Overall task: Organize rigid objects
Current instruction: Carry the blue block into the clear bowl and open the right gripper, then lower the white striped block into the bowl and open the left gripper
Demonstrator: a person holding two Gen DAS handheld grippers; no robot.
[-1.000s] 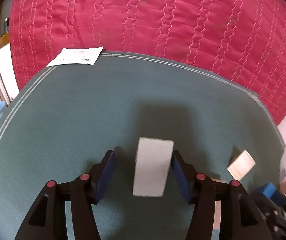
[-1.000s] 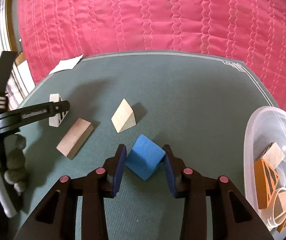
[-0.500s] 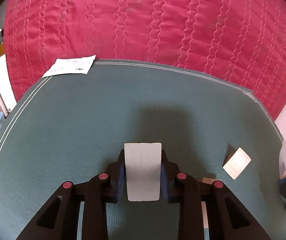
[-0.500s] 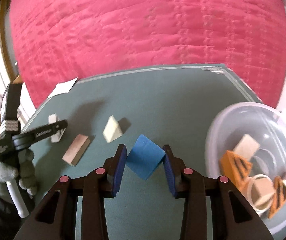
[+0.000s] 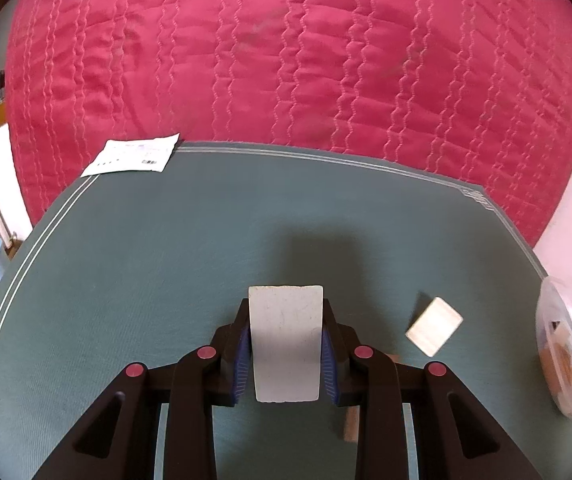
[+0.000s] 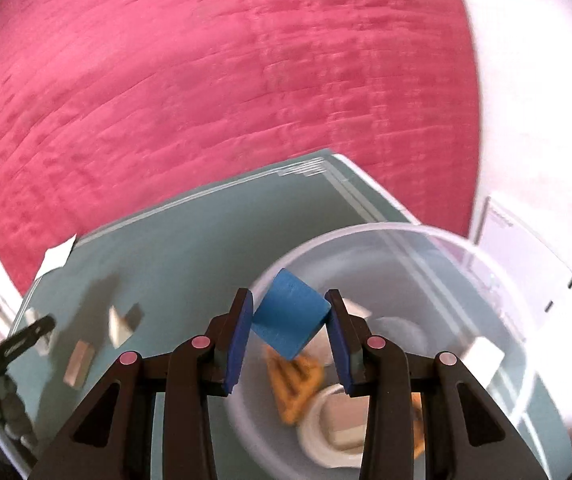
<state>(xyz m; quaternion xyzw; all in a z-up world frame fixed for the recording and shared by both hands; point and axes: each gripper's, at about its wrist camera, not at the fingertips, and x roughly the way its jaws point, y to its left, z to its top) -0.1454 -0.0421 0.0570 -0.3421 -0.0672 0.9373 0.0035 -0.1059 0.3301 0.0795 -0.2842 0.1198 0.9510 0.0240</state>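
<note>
— What do we have in the left gripper?

— We have the white block pinched flat between the two blue pads, its long side running along the fingers and its far end poking out past the tips. Below it lies the green mat, which we see spread over a quilted red bedcover.

— And around it?

— To the right on the mat we see a pale wooden wedge, well apart from our block. A brown wooden piece peeks out under the right finger (most of it is hidden, so we cannot tell its shape). A white paper slip lies at the mat's far left corner, half on the bedcover. At the right edge we catch the rim of the clear plastic tub.

— The right gripper?

— Its pads squeeze the blue block, tilted on one corner, and we hold it over the near left rim of the tub.

— What is in the tub?

— We make out an orange wedge with dark stripes, a pale ring with a light block inside it and a white piece; blur hides the rest.

— And the mat on that side?

— Left of the tub we see the pale wedge and the brown piece.
</note>
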